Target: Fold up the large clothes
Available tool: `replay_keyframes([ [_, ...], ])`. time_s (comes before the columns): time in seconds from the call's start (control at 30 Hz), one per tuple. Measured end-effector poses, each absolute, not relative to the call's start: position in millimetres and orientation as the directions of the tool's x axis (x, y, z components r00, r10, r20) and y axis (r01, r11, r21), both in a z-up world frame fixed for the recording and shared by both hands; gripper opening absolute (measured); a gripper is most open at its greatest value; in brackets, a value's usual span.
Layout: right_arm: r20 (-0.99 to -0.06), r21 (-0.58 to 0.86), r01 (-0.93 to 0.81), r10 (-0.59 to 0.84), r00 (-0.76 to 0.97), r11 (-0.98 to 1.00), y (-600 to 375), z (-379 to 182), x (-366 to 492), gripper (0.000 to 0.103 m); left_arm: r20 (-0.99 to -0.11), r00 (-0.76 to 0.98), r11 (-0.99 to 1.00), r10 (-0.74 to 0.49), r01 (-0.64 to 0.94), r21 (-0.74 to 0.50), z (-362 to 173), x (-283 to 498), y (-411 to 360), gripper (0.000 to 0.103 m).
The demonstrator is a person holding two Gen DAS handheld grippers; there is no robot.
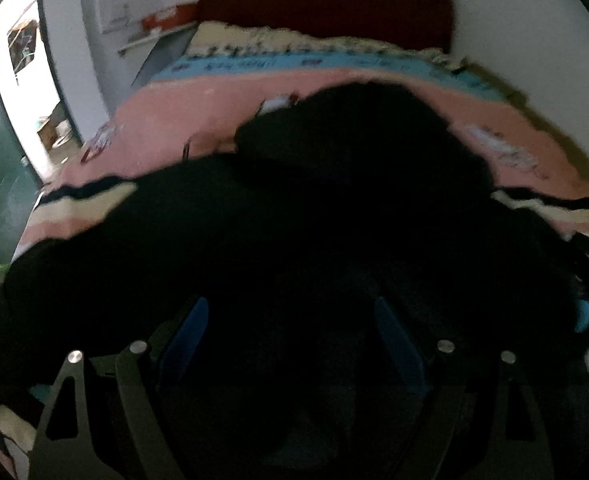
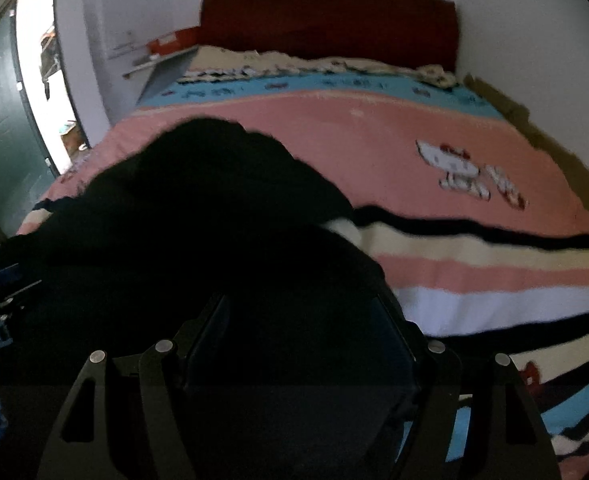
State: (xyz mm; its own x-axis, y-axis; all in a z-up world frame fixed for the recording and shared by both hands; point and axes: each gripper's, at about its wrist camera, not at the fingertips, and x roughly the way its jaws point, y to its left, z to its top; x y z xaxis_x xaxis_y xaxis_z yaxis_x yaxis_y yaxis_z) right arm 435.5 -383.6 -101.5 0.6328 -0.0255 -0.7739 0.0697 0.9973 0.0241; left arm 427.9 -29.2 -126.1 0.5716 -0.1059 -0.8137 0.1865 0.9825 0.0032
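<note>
Under both parted claws (image 1: 290,320) (image 2: 302,320), black garment (image 1: 334,200) on striped bedspread (image 2: 474,264).

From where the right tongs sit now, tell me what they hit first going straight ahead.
The black garment. It fills the space between and just ahead of the right tongs, which stand open. How near it lies is unclear, as the dark cloth hides depth. The pink striped blanket lies under and beyond it.

No text can be read; dark marks on the blanket's (image 2: 334,84) blue stripe are too blurred
</note>
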Motion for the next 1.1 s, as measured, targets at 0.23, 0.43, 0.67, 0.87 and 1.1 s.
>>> replay_keyframes([
  [0.23,-0.807,0.072,0.091,0.004,0.591,0.993,-392.6,-145.0,427.7,0.072,-0.856,0.502,0.985,-0.126,0.167,-0.047,-151.6,416.8,4.4,0.085],
  [0.43,-0.811,0.002,0.135,-0.078,0.580,0.991,-393.5,-127.9,410.3,0.072,-0.820,0.546,0.984,-0.172,0.139,-0.114,-127.4,373.5,54.0,0.085],
  [0.67,-0.801,0.000,0.144,-0.086,0.592,0.990,-375.3,-103.5,370.5,0.072,-0.795,0.584,0.985,-0.163,0.047,-0.167,-105.9,328.3,142.3,0.085],
  [0.87,-0.803,0.007,0.136,-0.076,0.591,0.991,-345.3,-88.7,346.4,0.072,-0.789,0.603,0.984,-0.118,-0.035,-0.174,-98.2,296.5,211.5,0.085],
  [1.1,-0.796,0.020,0.081,-0.033,0.605,0.996,-300.5,-79.7,346.3,0.072,-0.773,0.630,0.976,-0.077,-0.109,-0.186,-98.3,279.5,260.3,0.085],
])
